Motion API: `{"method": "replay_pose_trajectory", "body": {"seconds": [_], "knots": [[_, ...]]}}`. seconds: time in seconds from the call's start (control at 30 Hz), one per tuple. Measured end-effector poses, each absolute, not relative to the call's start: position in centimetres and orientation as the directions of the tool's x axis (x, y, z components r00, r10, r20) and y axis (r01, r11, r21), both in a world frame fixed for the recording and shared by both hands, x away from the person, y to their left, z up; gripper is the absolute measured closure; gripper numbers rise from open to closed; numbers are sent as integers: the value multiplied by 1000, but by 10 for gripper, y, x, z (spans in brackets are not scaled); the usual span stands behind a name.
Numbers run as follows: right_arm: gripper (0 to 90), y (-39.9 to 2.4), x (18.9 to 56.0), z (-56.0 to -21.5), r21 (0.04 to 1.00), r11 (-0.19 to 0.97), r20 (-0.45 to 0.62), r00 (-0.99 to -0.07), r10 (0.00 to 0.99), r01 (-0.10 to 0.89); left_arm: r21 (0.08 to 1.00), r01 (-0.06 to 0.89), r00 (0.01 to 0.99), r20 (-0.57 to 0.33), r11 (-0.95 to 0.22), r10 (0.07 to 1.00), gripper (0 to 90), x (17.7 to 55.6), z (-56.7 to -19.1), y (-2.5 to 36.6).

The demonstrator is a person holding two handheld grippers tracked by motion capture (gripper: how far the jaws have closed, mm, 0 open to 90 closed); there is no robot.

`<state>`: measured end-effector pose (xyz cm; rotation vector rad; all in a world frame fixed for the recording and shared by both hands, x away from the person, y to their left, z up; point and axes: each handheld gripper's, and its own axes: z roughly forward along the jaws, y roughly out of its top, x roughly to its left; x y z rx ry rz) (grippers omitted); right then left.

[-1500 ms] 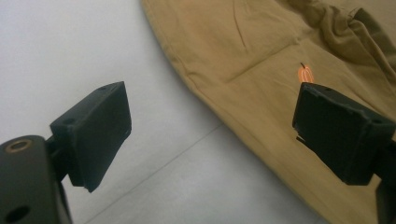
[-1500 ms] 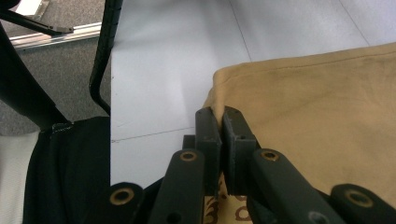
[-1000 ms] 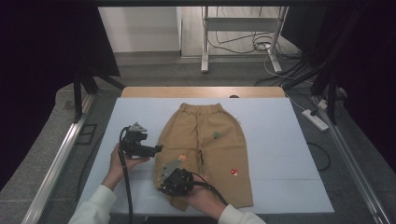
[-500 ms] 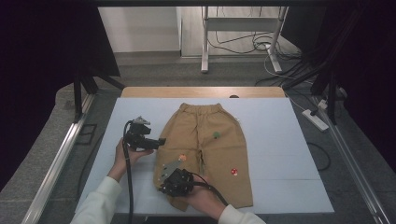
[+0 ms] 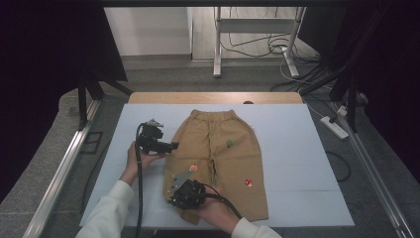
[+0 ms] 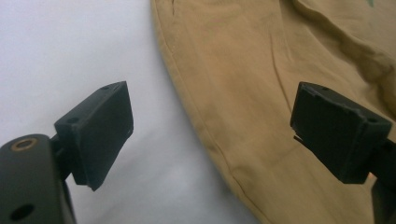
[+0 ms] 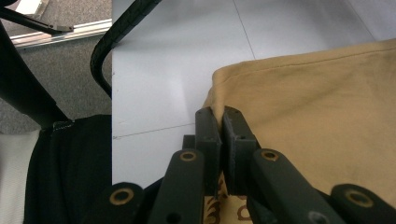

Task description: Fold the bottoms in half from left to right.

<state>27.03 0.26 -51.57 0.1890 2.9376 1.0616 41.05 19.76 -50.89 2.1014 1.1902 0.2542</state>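
Tan trousers lie flat on the blue mat, waistband at its far side. The right gripper has its jaws pinched on the hem corner of the trousers' left leg. The left gripper hovers at that leg's outer seam, jaws wide apart and holding nothing.

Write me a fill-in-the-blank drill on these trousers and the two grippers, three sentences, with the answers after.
1. The tan trousers lie flat on the pale blue table with the waistband at the ____ end from the person.
2. The right gripper has its jaws ____ on the corner of a trouser leg hem.
3. The left gripper has its jaws ____, astride the outer side edge of the trousers.

Missing words: far; shut; open
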Motion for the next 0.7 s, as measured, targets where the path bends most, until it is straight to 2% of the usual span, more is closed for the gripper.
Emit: {"method": "replay_pose_trajectory", "body": {"seconds": [0.7], "knots": [[858,3,270,-517,634,765,33,-993,117,111,598,720,547,-175,-353,819,129,446,-532,179]]}}
